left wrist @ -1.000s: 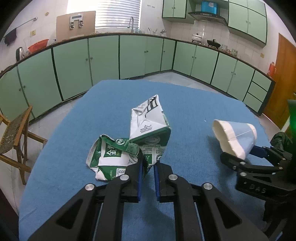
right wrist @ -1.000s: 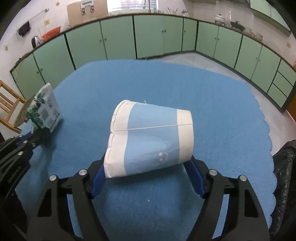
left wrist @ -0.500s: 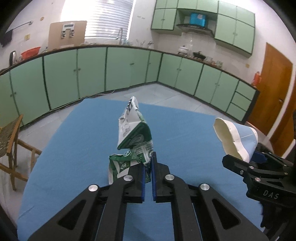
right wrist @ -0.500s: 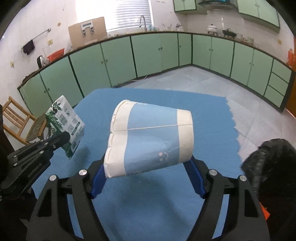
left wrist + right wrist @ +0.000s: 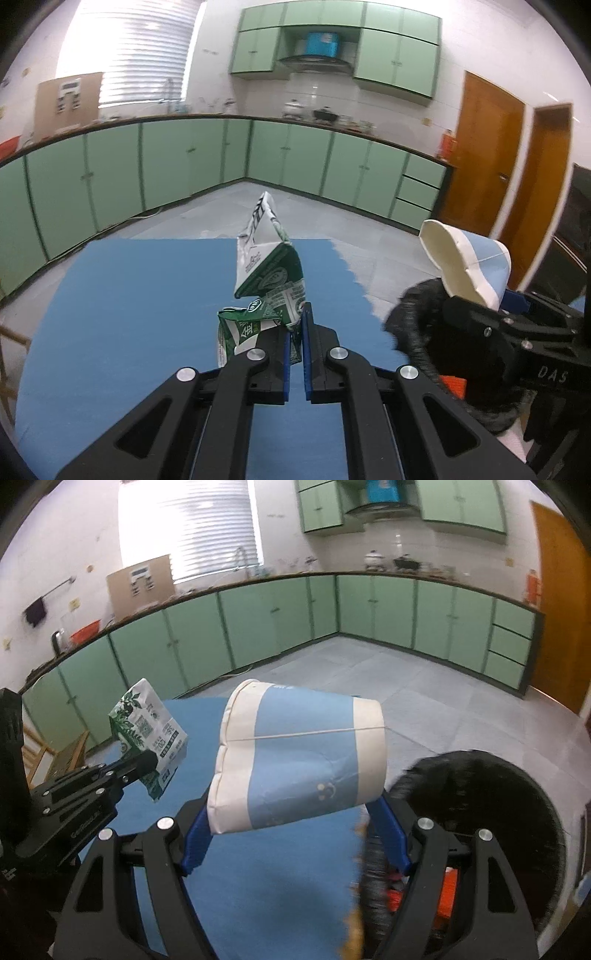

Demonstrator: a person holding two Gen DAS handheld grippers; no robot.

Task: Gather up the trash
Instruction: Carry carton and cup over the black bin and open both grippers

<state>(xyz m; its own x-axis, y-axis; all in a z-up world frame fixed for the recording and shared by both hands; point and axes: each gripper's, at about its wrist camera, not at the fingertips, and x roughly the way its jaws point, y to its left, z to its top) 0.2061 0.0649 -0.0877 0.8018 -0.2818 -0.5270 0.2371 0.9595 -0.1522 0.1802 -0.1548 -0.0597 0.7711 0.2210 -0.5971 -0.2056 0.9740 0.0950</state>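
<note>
The left gripper [image 5: 294, 325] is pinching a crumpled green-and-white paper milk carton [image 5: 266, 280] between jaws pressed almost together, gripping it by one lower corner, so that the carton is standing up and forward of the tips with its pointed end tilting away. The right gripper [image 5: 295, 812] is holding a squashed light-blue-and-white paper cup [image 5: 299, 760] crosswise: its jaws are standing wide apart and its blue pads [image 5: 195, 830] are bearing on the cup's two ends, so that the cup's long axis is running from one finger to the other, flattened rim at the left, base at the right. Both pieces are hanging clear above the blue cloth-covered table [image 5: 129, 295].

The relation that matters is the black-bag-lined trash bin [image 5: 480, 812] beyond the table's ragged right edge. It is lying below and just to the right of the right gripper's tips, nearly under the cup's base. From the left gripper it is lying off to the right, with the right gripper between, so the right hand looks nearer and likely to release first.
</note>
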